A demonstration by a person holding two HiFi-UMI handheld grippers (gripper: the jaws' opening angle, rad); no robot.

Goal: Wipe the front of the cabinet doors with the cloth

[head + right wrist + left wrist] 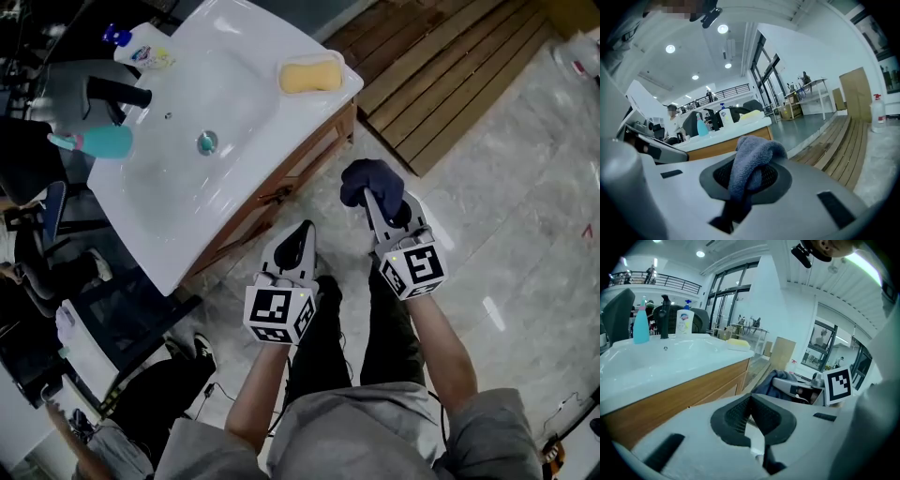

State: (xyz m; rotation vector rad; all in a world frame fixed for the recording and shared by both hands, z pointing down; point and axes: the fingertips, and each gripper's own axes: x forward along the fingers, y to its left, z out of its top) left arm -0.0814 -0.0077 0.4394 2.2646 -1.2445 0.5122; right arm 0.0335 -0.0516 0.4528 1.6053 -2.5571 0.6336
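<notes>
Right gripper view shows my right gripper (751, 183) clamped on the dark blue cloth (752, 157), which bunches up above the jaws. My left gripper (751, 414) has its jaws together on nothing. The wooden cabinet doors (281, 192) under the white sink (141, 225) are near, not yet touched. I'd press the bunched cloth flat to the door front and sweep evenly, keeping the jaws off the wood. The label on the white bottle (685, 322) is too small to read.
</notes>
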